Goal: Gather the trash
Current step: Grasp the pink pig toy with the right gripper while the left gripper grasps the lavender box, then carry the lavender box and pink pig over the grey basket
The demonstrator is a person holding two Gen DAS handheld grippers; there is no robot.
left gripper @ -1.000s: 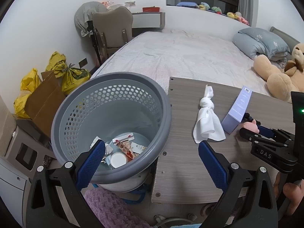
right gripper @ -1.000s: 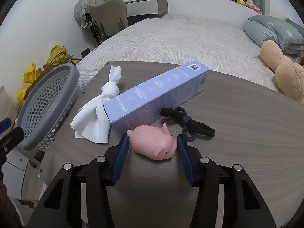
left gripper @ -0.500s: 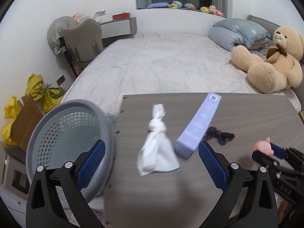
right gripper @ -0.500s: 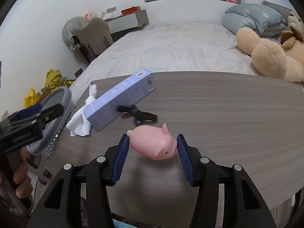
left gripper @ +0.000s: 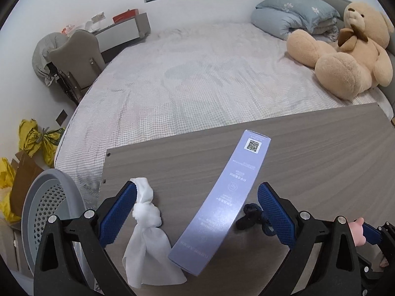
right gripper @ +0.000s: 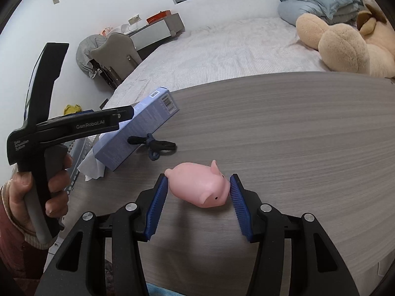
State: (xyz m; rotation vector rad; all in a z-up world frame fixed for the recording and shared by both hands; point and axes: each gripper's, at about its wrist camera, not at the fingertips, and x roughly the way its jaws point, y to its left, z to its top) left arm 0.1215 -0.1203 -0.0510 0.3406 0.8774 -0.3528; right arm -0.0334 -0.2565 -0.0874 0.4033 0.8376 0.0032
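Waste basket (left gripper: 49, 212): standing beside the table's left edge, low at the left of the left wrist view; its contents are hidden from here.
Knotted tissue (left gripper: 148, 236): lying on the table (left gripper: 321, 153) near its left edge, just inside the left pad (left gripper: 118, 212) of the left gripper (left gripper: 197, 212).
Lavender carton (left gripper: 222, 207): lying lengthwise between the open jaws, its near end beside the tissue.
Left gripper: jaws standing wide and empty, bracketing both tissue and carton without pressing on either.
Dark hair tie (right gripper: 153, 145): lying just right of the carton; probably not trash.
Right gripper (right gripper: 197, 197): gripping a pink pig toy (right gripper: 200, 187) over the table's near edge, pads pressing on its two ends.
Step in hand: judged as the left gripper lining up on the next trash item.
Next move: calls for choosing one item, most likely the tissue, centring the jaws on it alone, then closing and carrying it left to the basket.
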